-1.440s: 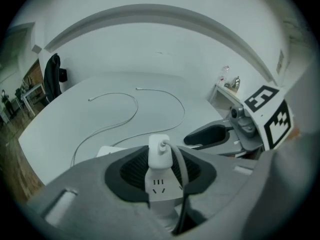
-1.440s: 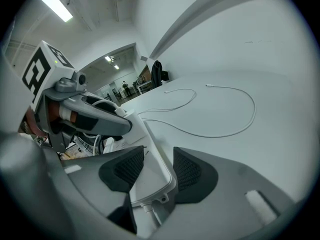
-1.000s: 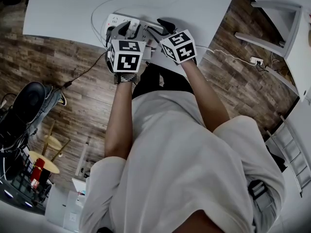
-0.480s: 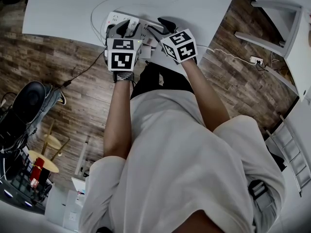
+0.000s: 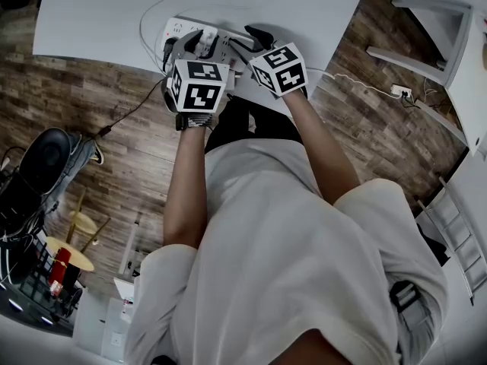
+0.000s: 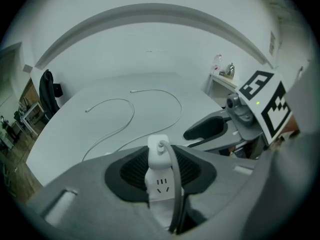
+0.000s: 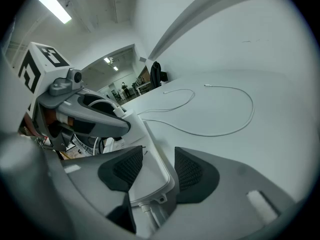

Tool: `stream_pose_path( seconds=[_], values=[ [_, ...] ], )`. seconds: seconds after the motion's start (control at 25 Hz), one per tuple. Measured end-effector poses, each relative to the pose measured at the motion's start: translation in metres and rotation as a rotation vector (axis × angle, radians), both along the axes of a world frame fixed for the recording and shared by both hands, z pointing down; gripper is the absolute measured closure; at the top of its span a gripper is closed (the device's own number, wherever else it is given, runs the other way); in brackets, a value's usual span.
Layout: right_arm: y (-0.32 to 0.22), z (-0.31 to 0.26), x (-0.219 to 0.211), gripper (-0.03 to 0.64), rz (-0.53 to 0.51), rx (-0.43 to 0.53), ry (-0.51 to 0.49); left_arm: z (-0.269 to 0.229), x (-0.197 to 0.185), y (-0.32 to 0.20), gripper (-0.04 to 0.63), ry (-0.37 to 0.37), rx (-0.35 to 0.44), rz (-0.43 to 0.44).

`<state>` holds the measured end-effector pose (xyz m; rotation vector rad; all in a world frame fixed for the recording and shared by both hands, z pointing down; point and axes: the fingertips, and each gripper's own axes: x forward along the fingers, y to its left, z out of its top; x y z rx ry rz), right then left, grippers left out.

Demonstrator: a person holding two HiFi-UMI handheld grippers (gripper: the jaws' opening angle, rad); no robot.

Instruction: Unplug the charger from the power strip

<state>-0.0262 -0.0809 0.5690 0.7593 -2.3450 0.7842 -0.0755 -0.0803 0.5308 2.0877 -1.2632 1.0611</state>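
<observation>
Charger [image 6: 159, 153] in L tool [image 6: 160, 173], strip [image 7: 152, 176] in R tool [image 7: 159, 159]

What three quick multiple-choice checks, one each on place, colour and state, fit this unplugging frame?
1. The power strip lies: A on the white table; B on the floor; C on a chair.
2. The charger is: A black; B white; C red.
3. The left gripper is: A open, empty; B out of view; C shut on the charger.
Answers: 1 A, its end rests on the tabletop between the jaws of the right gripper; 2 B, white body in the left gripper view; 3 C, both pads press its sides.
</observation>
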Motion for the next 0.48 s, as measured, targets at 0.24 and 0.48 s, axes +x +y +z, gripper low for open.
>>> stream_pose_path(
  seconds=[0.24,0.48],
  values=[
    [0.0003,0.0009,0.0007,0.411,0.001,-0.001,-0.003,0.0004,-0.0031,0.0001,0.456,0.062,-0.017,-0.046],
    [0.0003,0.0011,0.0014,0.410,0.001,0.000,-0.005,-0.0008,-0.0074,-0.0018,0.456,0.159,-0.024,-0.115]
  ],
)
